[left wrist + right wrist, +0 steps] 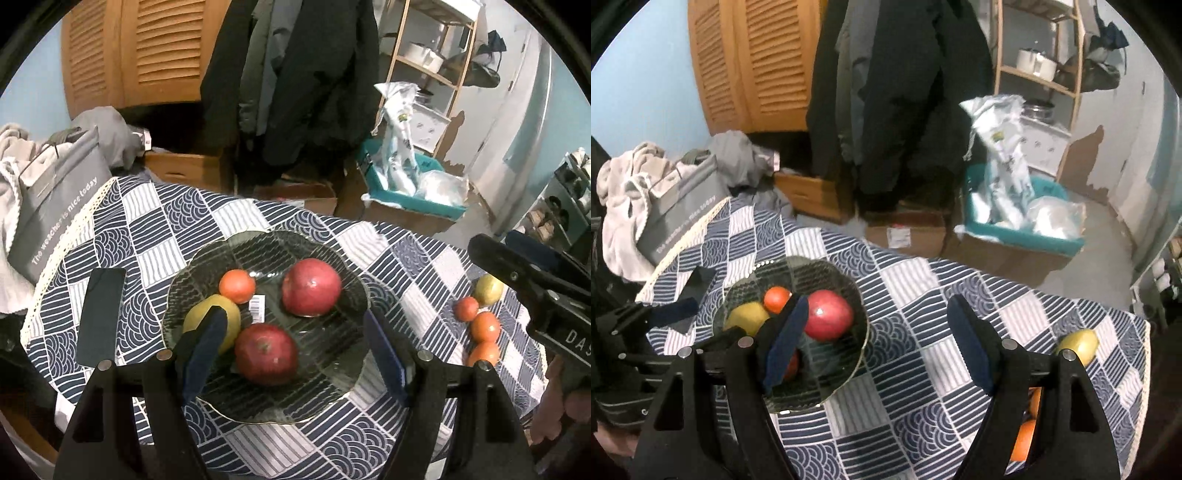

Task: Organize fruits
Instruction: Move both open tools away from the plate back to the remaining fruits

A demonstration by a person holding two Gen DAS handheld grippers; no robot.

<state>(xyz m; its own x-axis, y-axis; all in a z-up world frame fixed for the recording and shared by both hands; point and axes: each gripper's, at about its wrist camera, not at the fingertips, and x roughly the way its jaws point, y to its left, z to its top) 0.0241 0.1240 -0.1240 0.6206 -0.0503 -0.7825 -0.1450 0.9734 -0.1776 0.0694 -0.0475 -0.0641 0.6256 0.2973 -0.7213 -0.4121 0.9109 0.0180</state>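
Between picks, by the look of it. Left gripper [295,347] hanging over the glass plate [343,398] at frame centre, jaws standing wide with nothing between the pads — only the plate's contents showing through the gap. On the plate: two red apples, one at centre right [311,287] and one lower centre [266,353], a yellow fruit [208,314] at the left partly behind a blue pad, and a small orange fruit [237,286] touching it at the top. A barcode sticker [257,308] lying on the glass among them.

Right gripper [877,347] likewise spread apart and empty, aimed at bare tablecloth [908,325] just right of the plate in its own view. No earlier view to say more of its jaws than that.

Still loose on the cloth at the right edge of the left view: a yellow-green fruit [488,289] and below it three small orange-red ones [466,308], [485,326], [484,353] in a close column. In the right view the same group sits lower right, mostly hidden behind the gripper's own frame.

Roughly half done, then. Next move, in all likelihood — swinging the right gripper down toward that cluster, straddling one fruit without nudging its neighbours, closing gently, carrying it to a free spot on the plate's right side. Round fruit, apt to roll on the cloth.

A dark phone [100,317] lying flat left of the plate, out of the way.
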